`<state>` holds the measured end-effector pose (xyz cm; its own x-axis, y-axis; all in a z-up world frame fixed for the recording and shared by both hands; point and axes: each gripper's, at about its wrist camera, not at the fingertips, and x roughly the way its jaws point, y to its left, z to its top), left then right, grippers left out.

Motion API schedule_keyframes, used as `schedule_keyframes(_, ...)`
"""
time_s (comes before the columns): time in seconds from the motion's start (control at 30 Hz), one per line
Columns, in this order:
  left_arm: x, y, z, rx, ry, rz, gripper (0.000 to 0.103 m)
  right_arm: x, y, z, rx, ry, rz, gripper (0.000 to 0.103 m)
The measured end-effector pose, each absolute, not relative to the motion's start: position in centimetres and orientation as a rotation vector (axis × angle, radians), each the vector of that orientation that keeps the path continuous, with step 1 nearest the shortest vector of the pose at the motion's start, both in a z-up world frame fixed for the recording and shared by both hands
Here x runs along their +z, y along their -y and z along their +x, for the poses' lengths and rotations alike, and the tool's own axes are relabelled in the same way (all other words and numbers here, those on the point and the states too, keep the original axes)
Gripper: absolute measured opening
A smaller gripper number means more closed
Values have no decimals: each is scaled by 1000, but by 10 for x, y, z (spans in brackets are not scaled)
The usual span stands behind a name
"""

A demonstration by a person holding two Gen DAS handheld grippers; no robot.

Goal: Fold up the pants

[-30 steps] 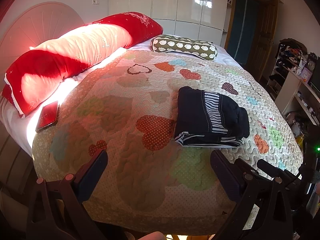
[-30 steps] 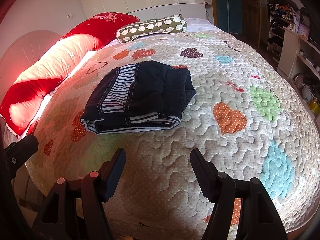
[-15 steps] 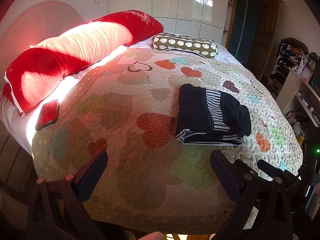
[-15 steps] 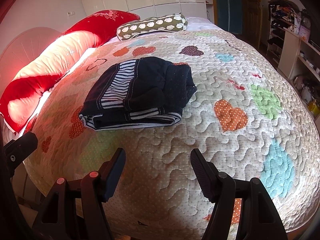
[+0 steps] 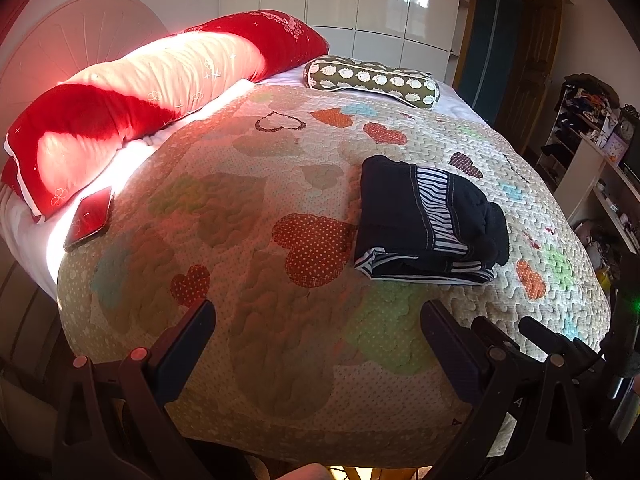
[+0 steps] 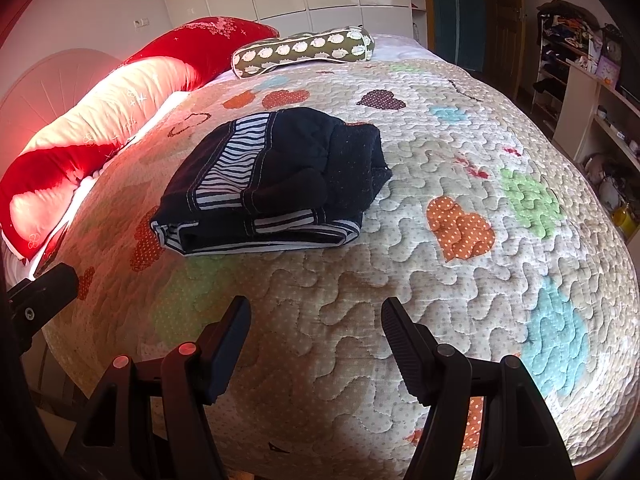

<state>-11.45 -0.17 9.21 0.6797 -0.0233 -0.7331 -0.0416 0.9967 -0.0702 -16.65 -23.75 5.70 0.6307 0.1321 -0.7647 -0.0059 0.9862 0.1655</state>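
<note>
Dark navy pants [image 5: 428, 220] with a striped white band lie folded in a compact bundle on the heart-patterned quilt [image 5: 248, 208]; they also show in the right wrist view [image 6: 276, 184]. My left gripper [image 5: 318, 320] is open and empty, above the near edge of the bed, short of the pants and to their left. My right gripper [image 6: 316, 320] is open and empty, just in front of the pants. The right gripper's fingers [image 5: 544, 336] show at the lower right of the left wrist view.
A long red and cream bolster [image 5: 160, 92] and a green patterned pillow [image 5: 372, 80] lie at the head of the bed. A red phone [image 5: 90, 218] lies on the white sheet at left. Shelves [image 6: 592, 92] with clutter stand right of the bed.
Both grippers have drifted slightly back and tilted; the pants sit a little lower in both views. Nothing was grasped or released.
</note>
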Motion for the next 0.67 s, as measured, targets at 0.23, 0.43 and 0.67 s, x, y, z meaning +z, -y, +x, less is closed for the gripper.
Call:
schedule_keyframes(0.23,81,-1,-107,14,-858,-97,102,52,234,-162,67,-893,120,73)
schedule_keyframes(0.43,78,-1,-106,21,-854,-98,102,48,237,-157,52,-905,122,73)
schedule_keyframes(0.67,74,6,-102,6,-870,-68,102,47,238,-153,65,-900,120,73)
